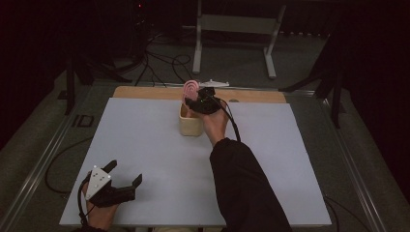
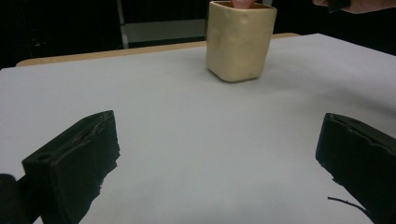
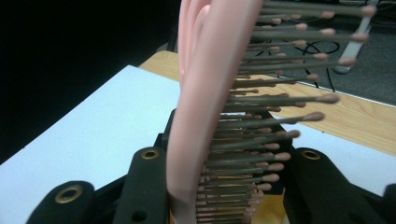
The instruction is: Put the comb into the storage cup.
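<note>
Pink hairbrush (image 3: pixel 205 93) clamped in right hand-held gripper (image 3: pixel 219 186), over cup (image 1: pixel 190 123).

The room is dim and its edges fall to black, while the white table (image 1: pixel 145 159) is evenly lit from above. The pink brush (image 3: pixel 210 93) close up looks soft and blurred.

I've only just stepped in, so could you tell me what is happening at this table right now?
A person is working with a handheld gripper in each hand. The right gripper is shut on a pink hairbrush, holding it head-up at the mouth of a cream square cup near the far side of the white table. Whether the handle touches the cup's bottom cannot be told. The left gripper rests open at the near left corner, holding nothing.
</note>
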### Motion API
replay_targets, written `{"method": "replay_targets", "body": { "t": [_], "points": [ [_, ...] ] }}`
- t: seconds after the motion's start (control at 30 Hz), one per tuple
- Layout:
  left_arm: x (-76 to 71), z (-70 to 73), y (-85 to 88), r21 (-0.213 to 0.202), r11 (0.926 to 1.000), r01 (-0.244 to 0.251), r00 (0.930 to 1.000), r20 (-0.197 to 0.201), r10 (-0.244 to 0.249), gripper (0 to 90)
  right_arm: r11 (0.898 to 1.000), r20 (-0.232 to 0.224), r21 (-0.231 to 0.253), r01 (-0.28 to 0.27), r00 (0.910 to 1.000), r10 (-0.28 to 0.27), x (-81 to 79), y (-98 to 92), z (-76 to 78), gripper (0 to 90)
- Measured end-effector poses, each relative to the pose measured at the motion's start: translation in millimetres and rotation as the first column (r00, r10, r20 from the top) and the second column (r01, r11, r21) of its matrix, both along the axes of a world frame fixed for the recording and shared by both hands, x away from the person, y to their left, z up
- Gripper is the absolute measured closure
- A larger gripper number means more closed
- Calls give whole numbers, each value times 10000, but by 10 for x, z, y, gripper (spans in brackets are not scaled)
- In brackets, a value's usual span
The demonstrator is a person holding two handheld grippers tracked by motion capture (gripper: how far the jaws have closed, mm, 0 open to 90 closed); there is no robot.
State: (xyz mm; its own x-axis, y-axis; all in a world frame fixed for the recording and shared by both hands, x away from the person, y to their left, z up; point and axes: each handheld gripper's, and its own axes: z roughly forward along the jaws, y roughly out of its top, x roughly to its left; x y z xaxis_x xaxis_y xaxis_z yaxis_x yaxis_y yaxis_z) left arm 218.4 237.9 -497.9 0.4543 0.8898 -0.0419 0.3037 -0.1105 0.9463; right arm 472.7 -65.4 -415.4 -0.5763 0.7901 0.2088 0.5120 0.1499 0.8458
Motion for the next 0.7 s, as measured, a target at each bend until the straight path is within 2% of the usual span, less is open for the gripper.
{"method": "replay_targets", "body": {
  "t": [0.33, 0.7],
  "points": [
    [0, -1, -4, 11, 10000, 12, 10000, -14, -12, 0, 9999, -145, 115, -15, 9999, 17, 37, -2, -8, 631],
    [-6, 0, 3, 12, 10000, -2, 10000, -9, 2, 1, 9996, -238, 146, 255, 9994, -251, 76, -43, -23, 630]
  ]
}}
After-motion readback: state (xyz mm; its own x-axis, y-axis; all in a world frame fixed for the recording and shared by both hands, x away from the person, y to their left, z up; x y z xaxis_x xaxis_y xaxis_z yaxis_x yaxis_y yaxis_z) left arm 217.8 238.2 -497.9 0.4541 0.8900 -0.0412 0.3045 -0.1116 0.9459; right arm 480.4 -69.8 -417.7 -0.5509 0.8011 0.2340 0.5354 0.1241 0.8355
